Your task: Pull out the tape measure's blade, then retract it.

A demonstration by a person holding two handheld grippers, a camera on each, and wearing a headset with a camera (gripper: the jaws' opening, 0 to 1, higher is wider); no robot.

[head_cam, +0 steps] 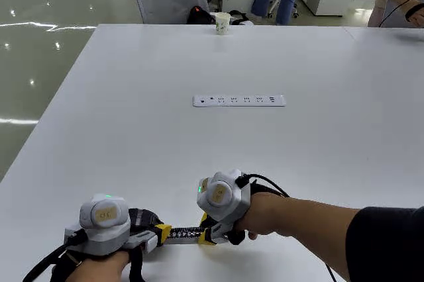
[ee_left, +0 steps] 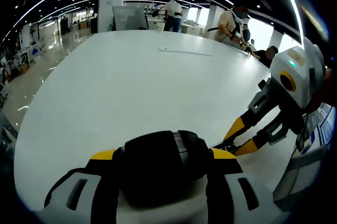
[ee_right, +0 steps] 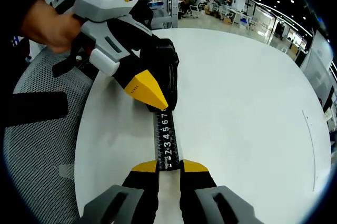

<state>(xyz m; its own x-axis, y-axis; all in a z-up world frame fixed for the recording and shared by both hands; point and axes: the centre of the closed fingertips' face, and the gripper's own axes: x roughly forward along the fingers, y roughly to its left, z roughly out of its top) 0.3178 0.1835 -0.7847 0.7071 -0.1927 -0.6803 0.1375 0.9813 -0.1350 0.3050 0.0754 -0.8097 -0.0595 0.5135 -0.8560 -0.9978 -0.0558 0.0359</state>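
The left gripper (ee_left: 163, 155) is clamping the black tape measure case (ee_left: 158, 176) between its 2 jaws, near the front edge of the white table (head_cam: 218, 156); the right gripper (ee_right: 168, 167) is pinching the blade (ee_right: 167, 140) end, jaws pressed together on it; a short numbered length is showing between case and right jaws.

Two grippers (head_cam: 158, 232) (head_cam: 207, 235), one tape measure (ee_left: 158, 174), one power strip (head_cam: 239, 100), one cup (head_cam: 222, 22) (paper).

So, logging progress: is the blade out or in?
Out, partly: a short numbered stretch of blade runs from the case in the left gripper to the right gripper, shut on it.
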